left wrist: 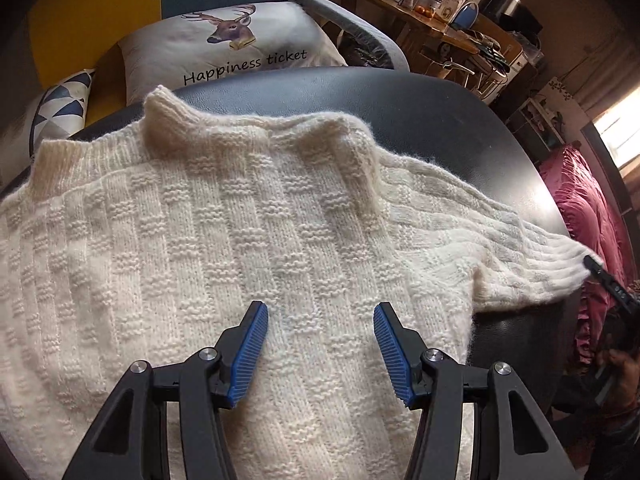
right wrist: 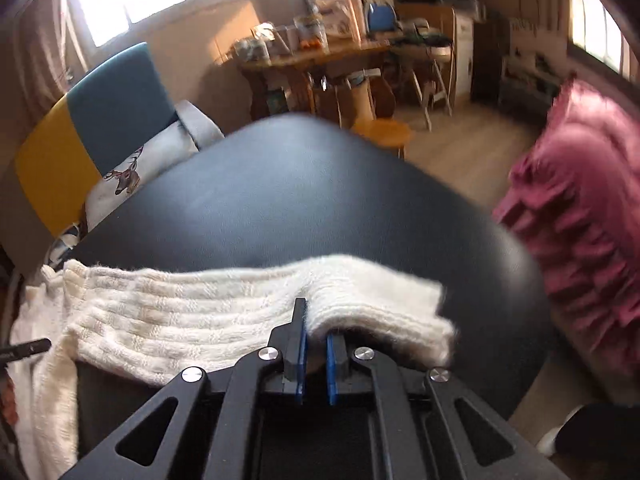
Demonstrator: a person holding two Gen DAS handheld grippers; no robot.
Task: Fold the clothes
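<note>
A cream knitted sweater [left wrist: 224, 240] lies flat on a black table [left wrist: 420, 120], its collar at the far side. My left gripper [left wrist: 320, 312] hovers open just above the sweater's body, blue pads apart with nothing between them. One sleeve [left wrist: 500, 248] stretches out to the right, where the right gripper [left wrist: 600, 272] holds its cuff end. In the right wrist view my right gripper [right wrist: 316, 328] is shut on the sleeve [right wrist: 192, 320] near the cuff, with the cuff [right wrist: 400, 304] draped over the right finger. The left gripper's tip [right wrist: 28, 348] shows at the left edge.
A sofa with a deer-print cushion [left wrist: 228, 48] and a triangle-pattern cushion [left wrist: 60, 108] stands behind the table. A pink ruffled fabric [right wrist: 580, 216] lies to the right. A cluttered wooden table [right wrist: 320, 52] and stools stand further back. The black table [right wrist: 300, 192] shows bare surface beyond the sleeve.
</note>
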